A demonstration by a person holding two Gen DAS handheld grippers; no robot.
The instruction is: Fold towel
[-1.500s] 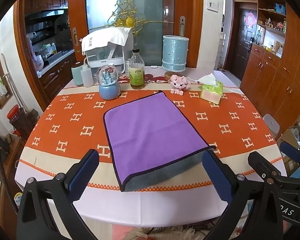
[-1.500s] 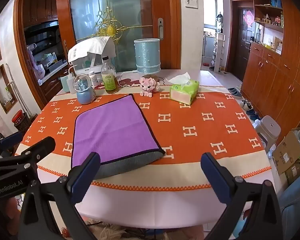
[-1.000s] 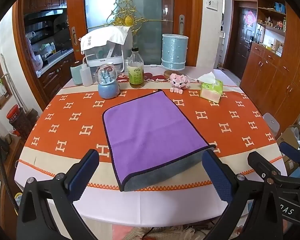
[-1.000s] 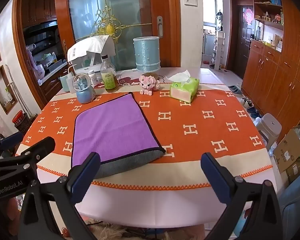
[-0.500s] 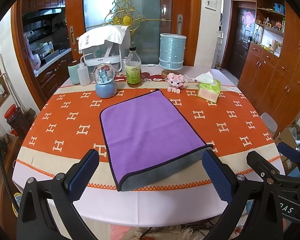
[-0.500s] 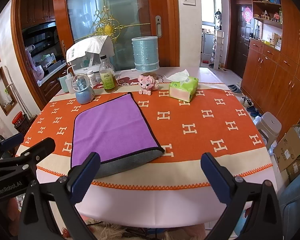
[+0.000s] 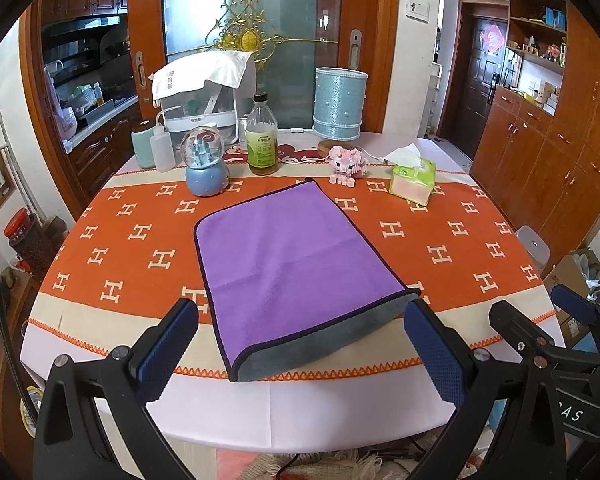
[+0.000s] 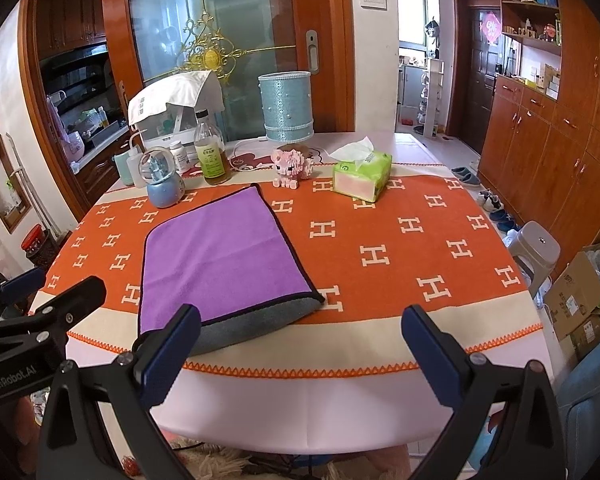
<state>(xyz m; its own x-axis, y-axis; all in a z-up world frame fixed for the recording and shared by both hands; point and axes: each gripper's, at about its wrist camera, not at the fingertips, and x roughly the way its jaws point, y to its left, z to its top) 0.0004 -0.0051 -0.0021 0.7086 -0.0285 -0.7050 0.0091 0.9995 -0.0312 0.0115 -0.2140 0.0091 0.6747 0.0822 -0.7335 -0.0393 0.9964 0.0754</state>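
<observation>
In the left wrist view, the purple towel is seen lying flat on the orange tablecloth, apparently folded once, with a grey underside showing at the near edge; further folds are judged outstanding. The left gripper is held off the table's near edge, fingers wide apart, nothing gripped.

In the right wrist view, the right gripper is likewise spread and empty, held back from the towel.

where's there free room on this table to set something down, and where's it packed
The widest bare patch is the orange cloth right of the purple towel, in front of the tissue box. A smaller patch lies left of the towel, in front of the snow globe. The back edge is crowded: globe, bottle, pink pig, lamp.
</observation>
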